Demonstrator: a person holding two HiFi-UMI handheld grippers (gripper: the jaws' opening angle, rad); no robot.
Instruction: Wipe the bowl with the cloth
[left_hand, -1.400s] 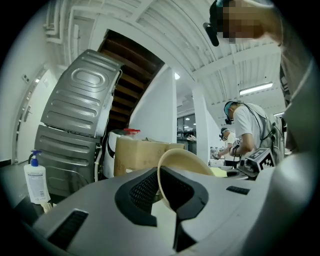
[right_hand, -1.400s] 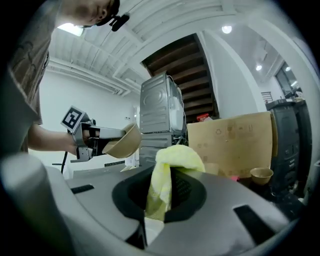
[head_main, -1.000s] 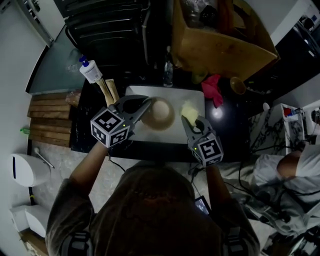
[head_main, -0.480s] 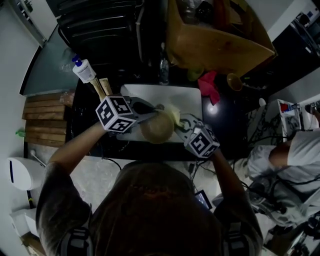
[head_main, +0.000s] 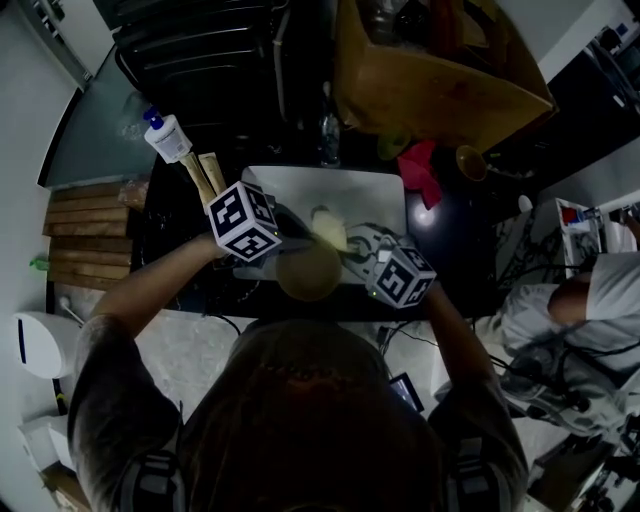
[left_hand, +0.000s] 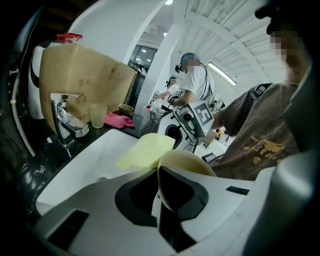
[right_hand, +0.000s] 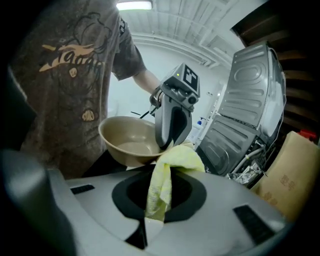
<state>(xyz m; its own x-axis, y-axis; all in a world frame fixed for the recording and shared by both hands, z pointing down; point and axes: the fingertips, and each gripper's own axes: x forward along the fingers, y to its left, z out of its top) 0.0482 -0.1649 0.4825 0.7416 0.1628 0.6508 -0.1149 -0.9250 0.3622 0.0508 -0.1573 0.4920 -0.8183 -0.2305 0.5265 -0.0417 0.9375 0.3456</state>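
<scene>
Nearest you, your left gripper (left_hand: 159, 195) was clamped on the bowl (left_hand: 186, 161) rim, one jaw inside and one outside. It held the bowl in the air over the sink's (head_main: 372, 190) near edge. Your right gripper (right_hand: 159, 200) was pinching the cloth (right_hand: 176, 159) in a bunched fold. The free end of the cloth stood up at the bowl's far rim, just beside the left jaws; it probably touched, but I couldn't confirm.

The bowl looked rigid, smooth and fairly light. With only one grip point on the rim it would likely swivel if pushed hard, so wipe lightly and press toward the clamped side. The cloth was soft, thin and limp. Hold it low in the bunch so a pad of fabric meets the bowl first, not the jaws.

Farther off, the faucet (left_hand: 67, 120) stood at the sink's far edge. A cup (left_hand: 97, 116) and a pink rag (left_hand: 117, 120) sat by its far right corner, with a box (head_main: 430, 80) behind them.
</scene>
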